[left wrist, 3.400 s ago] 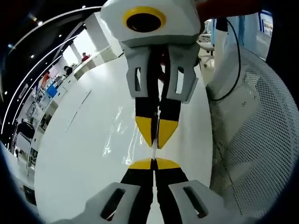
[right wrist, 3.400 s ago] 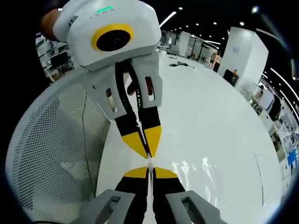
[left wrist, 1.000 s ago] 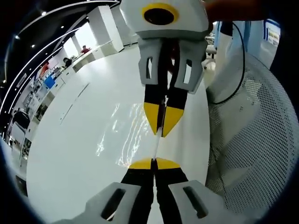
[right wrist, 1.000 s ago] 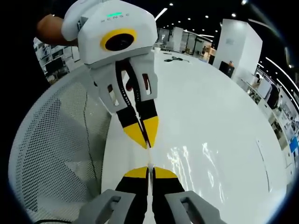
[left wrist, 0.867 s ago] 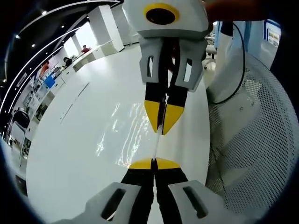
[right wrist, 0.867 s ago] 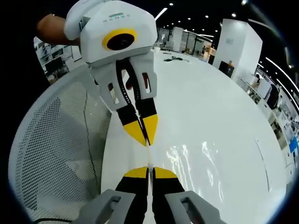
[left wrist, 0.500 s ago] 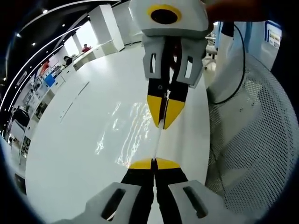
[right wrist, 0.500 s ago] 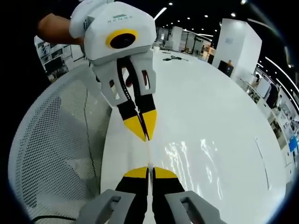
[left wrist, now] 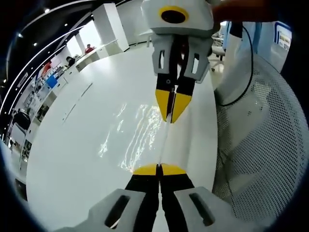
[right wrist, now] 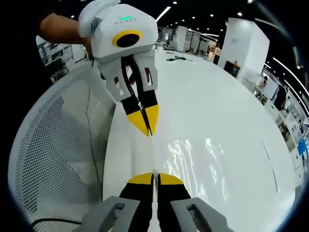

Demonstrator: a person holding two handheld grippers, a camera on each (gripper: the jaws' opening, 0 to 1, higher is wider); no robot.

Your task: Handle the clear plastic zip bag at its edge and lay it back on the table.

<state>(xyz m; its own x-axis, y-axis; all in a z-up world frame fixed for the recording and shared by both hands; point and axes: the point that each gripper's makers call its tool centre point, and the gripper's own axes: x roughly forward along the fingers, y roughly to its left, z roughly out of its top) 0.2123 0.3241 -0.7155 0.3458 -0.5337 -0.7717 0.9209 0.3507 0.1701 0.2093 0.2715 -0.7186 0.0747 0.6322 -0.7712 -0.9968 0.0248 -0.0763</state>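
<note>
- Left gripper view: the left gripper rises from the bottom centre, jaws closed on the near end of the zip bag's edge. The right gripper enters from the upper centre, points toward the camera, and is clamped on the far end of that edge.
- The edge runs as a thin taut line between the two tips; the film spreads to the left of centre, glinting over the white table. Whether it touches the surface cannot be told.
- Judged step: bag held stretched at its edge, laying down not yet done. Next move calls for lowering both ends level, then opening the jaws.
- Right gripper view: the right gripper sits at the bottom centre, pinching the edge; the left gripper hangs from the upper left, shut on the bag.
- A mesh chair sits at the left.
</note>
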